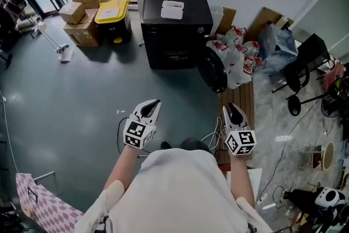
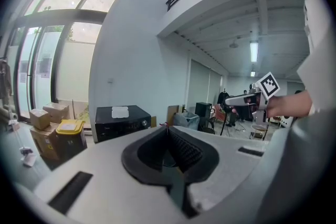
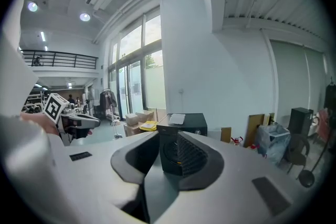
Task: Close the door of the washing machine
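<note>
The black washing machine (image 1: pixel 174 30) stands against the white wall, some way ahead of me. Its round door (image 1: pixel 212 71) hangs open, swung out to the right of the drum opening. A white packet (image 1: pixel 172 9) lies on its top. My left gripper (image 1: pixel 151 106) is held low in front of me, jaws together and empty. My right gripper (image 1: pixel 232 110) is level with it, jaws apart with nothing between them. In the right gripper view the washing machine (image 3: pixel 181 152) shows through the gap. In the left gripper view the washing machine (image 2: pixel 121 120) sits left of the shut jaws.
Cardboard boxes (image 1: pixel 82 8) and a yellow-lidded bin (image 1: pixel 113 16) stand left of the machine. Red-and-white plastic bags (image 1: pixel 237 57) pile up right of the door. A wooden pallet (image 1: pixel 242 101), cables and a black chair (image 1: pixel 305 60) fill the right side.
</note>
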